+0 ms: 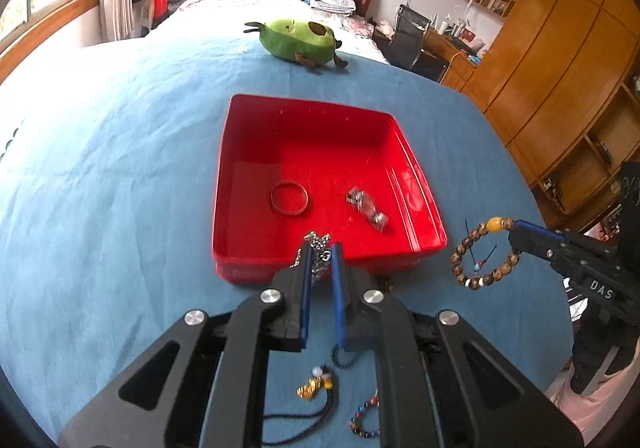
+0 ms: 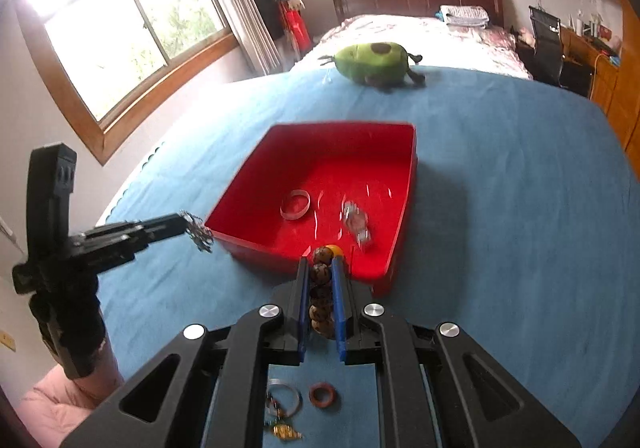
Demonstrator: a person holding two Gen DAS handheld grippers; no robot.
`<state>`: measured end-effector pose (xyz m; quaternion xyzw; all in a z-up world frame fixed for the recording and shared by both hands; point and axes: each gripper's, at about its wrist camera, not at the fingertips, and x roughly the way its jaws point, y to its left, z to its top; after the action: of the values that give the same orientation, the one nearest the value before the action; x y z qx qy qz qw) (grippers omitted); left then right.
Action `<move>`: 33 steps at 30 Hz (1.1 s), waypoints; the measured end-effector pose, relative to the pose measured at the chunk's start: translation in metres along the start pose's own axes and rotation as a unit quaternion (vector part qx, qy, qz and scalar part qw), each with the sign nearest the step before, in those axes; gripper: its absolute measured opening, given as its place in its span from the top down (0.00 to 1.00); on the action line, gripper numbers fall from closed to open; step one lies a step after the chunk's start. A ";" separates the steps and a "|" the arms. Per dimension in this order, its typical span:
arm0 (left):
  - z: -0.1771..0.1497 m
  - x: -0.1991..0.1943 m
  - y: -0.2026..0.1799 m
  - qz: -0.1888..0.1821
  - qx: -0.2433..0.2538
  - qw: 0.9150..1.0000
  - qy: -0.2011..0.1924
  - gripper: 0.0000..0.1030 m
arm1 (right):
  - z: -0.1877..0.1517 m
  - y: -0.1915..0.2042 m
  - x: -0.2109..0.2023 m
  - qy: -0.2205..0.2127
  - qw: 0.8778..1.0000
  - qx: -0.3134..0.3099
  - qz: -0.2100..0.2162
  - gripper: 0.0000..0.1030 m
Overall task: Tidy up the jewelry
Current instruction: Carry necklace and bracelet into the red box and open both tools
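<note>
Left claw (image 1: 321,248) pinches a silver chain (image 1: 316,244); right claw (image 2: 321,262) squeezes a bead bracelet (image 1: 480,252) (both near the red tray's (image 1: 224,167) front edge, on the bed).

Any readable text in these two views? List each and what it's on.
"DAS": white letters on the black body of the right gripper, seen in the left wrist view.
Shelf items and desk clutter by the wooden wardrobe: too small and blurred to read.
Red tray, jewelry, plush avocado: no text visible.
Right wrist view: nothing readable.
</note>
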<state>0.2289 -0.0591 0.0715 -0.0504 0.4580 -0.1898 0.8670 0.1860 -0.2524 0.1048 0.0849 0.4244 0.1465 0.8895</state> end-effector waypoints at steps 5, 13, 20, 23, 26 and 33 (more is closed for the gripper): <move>0.022 0.027 0.006 0.006 -0.009 1.000 0.012 0.92 | 0.027 0.001 0.027 0.001 1.000 0.004 -0.005 0.90; 0.055 0.085 0.019 0.038 -0.016 0.998 0.037 0.92 | 0.054 -0.008 0.093 0.024 0.999 0.017 -0.030 0.90; 0.078 0.123 0.029 0.067 -0.019 0.996 0.051 0.96 | 0.059 -0.019 0.126 0.036 0.998 0.023 -0.044 0.90; 0.084 0.132 0.027 0.079 -0.013 0.996 0.048 0.96 | 0.060 -0.022 0.135 0.039 0.998 0.023 -0.053 0.90; 0.086 0.142 0.026 0.077 -0.012 0.995 0.060 0.96 | 0.060 -0.025 0.142 0.044 0.997 0.020 -0.066 0.90; 0.083 0.138 0.027 0.065 -0.013 0.996 0.064 0.93 | 0.058 -0.030 0.134 0.034 0.997 0.036 -0.053 0.83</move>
<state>0.3739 -0.0932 0.0054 -0.0194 0.5177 -0.1297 0.8455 0.3166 -0.2376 0.0349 0.0897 0.4631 0.0868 0.8775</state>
